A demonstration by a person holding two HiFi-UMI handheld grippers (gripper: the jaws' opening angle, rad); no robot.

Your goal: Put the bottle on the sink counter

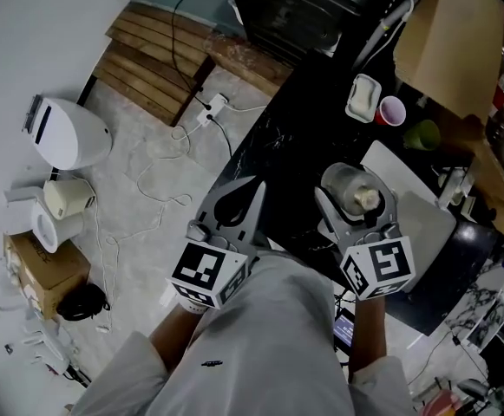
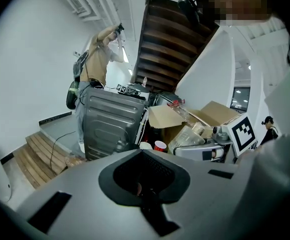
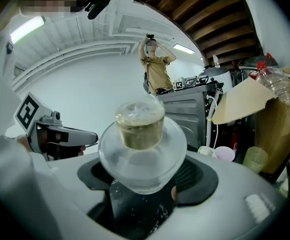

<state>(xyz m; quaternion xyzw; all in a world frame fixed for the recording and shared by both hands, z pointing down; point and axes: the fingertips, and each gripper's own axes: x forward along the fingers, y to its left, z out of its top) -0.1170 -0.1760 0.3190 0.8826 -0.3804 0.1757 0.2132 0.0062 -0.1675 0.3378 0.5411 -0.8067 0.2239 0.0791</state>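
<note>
Between the jaws of my right gripper (image 3: 145,180) the clear bottle (image 3: 142,149) is clamped, its long axis along the jaws and its tan cap (image 3: 140,126) pointing out past their tips. Only the head view shows the black counter (image 1: 312,120) below it. My left gripper (image 2: 142,186) has its jaws together, empty.
</note>
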